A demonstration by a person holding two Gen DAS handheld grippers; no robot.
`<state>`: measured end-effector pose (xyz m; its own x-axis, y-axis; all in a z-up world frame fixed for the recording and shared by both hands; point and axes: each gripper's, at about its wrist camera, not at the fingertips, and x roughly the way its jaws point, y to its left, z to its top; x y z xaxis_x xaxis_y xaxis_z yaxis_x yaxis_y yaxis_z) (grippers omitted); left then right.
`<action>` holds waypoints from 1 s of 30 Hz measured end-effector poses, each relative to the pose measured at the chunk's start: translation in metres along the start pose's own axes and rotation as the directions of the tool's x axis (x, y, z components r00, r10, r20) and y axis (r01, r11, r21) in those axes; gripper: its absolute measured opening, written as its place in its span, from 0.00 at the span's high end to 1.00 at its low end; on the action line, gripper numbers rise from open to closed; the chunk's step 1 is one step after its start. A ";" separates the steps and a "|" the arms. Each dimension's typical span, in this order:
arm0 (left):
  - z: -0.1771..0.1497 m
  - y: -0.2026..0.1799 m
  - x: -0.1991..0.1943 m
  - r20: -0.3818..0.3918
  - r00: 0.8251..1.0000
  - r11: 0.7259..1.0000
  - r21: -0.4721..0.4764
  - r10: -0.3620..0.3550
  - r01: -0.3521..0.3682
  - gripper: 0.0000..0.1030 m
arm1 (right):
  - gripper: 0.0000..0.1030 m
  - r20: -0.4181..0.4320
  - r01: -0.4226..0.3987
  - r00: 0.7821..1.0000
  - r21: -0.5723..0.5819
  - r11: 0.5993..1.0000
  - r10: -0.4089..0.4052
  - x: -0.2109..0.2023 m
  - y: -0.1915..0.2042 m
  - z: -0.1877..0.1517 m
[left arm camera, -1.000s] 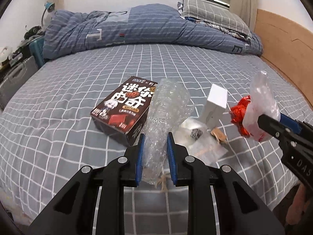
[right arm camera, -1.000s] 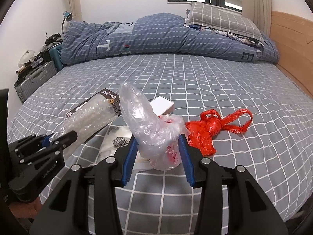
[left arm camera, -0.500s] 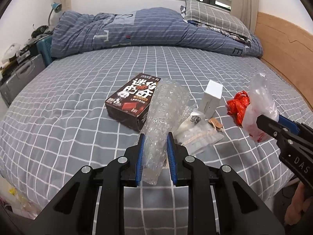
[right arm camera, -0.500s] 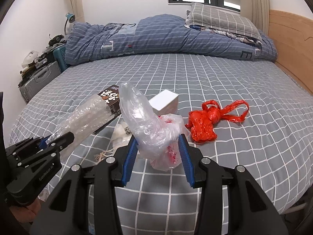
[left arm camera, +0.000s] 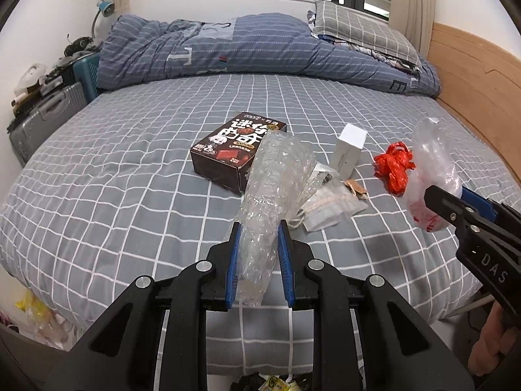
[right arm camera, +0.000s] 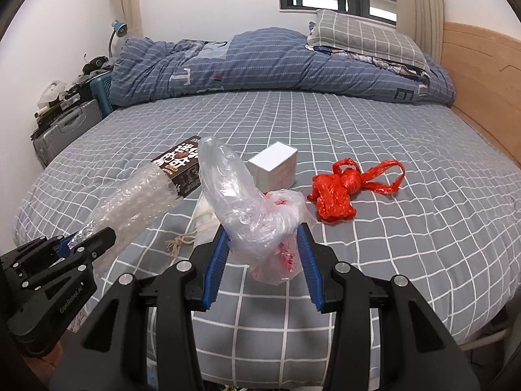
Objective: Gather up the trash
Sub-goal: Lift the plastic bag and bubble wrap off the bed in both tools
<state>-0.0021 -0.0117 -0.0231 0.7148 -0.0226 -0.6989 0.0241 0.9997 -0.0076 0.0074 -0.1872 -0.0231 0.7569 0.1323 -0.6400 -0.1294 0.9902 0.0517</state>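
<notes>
A bed with a grey checked sheet filled the room, a blue striped duvet bunched along its far side under a window, a wooden headboard at the right. The trash lay and hung near the bed's near edge. The left gripper was clamped on a roll of clear bubble wrap, its blue pads pressed into the lower part while the rest stuck up and away from the jaws. The right gripper held a crumpled clear plastic bag with red print near its bottom; the jaws stood moderately apart with the bag bunched between them. On the sheet beyond, a dark printed snack box lay flat, a small white box stood just to its right, and a knotted red plastic bag rested farther right, apart from the white box. Flat clear packets and a bit of twine lay between the grippers and the boxes. At the left wall stood a grey suitcase with clutter on top, and a blue lamp above it.
</notes>
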 end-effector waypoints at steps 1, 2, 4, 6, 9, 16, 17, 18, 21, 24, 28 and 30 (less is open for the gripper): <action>-0.002 -0.001 -0.002 -0.001 1.000 1.000 0.002 -0.002 0.002 0.79 | 0.60 0.000 0.001 1.000 -0.004 1.000 -0.001 -0.002 0.001 -0.002; -0.003 -0.001 -0.003 -0.001 1.000 1.000 0.003 -0.004 0.004 0.79 | 0.60 0.000 0.002 1.000 -0.009 1.000 -0.002 -0.003 0.002 -0.002; -0.005 -0.002 -0.006 0.001 1.000 1.000 0.001 -0.008 0.008 0.79 | 0.60 -0.001 0.003 1.000 -0.014 1.000 -0.003 -0.006 0.004 -0.004; -0.006 -0.002 -0.009 0.002 1.000 1.000 -0.002 -0.011 0.011 0.79 | 0.60 -0.003 0.004 1.000 -0.018 1.000 -0.004 -0.010 0.006 -0.007; -0.010 -0.001 -0.015 0.005 1.000 1.000 -0.010 -0.016 0.016 0.79 | 0.60 -0.005 0.003 1.000 -0.022 1.000 -0.004 -0.015 0.006 -0.011; -0.018 0.000 -0.026 0.001 1.000 1.000 -0.019 -0.023 0.023 0.79 | 0.60 -0.004 0.001 1.000 -0.030 1.000 -0.002 -0.026 0.008 -0.019; -0.019 -0.001 -0.027 0.001 1.000 1.000 -0.019 -0.022 0.022 0.79 | 0.60 -0.004 0.002 1.000 -0.030 1.000 -0.002 -0.027 0.008 -0.020; -0.020 -0.003 -0.029 0.001 1.000 1.000 -0.016 -0.020 0.020 0.79 | 0.60 -0.006 0.003 1.000 -0.031 1.000 -0.003 -0.029 0.008 -0.022; -0.023 -0.004 -0.033 0.004 1.000 1.000 -0.011 -0.017 0.017 0.79 | 0.60 -0.012 0.004 1.000 -0.040 0.999 -0.004 -0.033 0.010 -0.026; -0.026 -0.004 -0.037 0.002 1.000 1.000 -0.012 -0.011 0.011 0.79 | 0.60 -0.017 0.012 1.000 -0.054 0.998 -0.013 -0.037 0.014 -0.030; -0.032 -0.003 -0.044 -0.005 1.000 1.000 -0.023 -0.016 0.015 0.79 | 0.60 -0.014 0.018 1.000 -0.051 0.999 -0.018 -0.046 0.013 -0.032; -0.035 -0.004 -0.047 -0.007 1.000 1.000 -0.022 -0.019 0.019 0.79 | 0.60 -0.011 0.022 1.000 -0.056 0.998 -0.023 -0.050 0.013 -0.035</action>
<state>-0.0602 -0.0143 -0.0147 0.7096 -0.0413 -0.7034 0.0222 0.9991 -0.0362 -0.0544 -0.1825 -0.0175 0.7526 0.1091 -0.6493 -0.1479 0.9890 -0.0052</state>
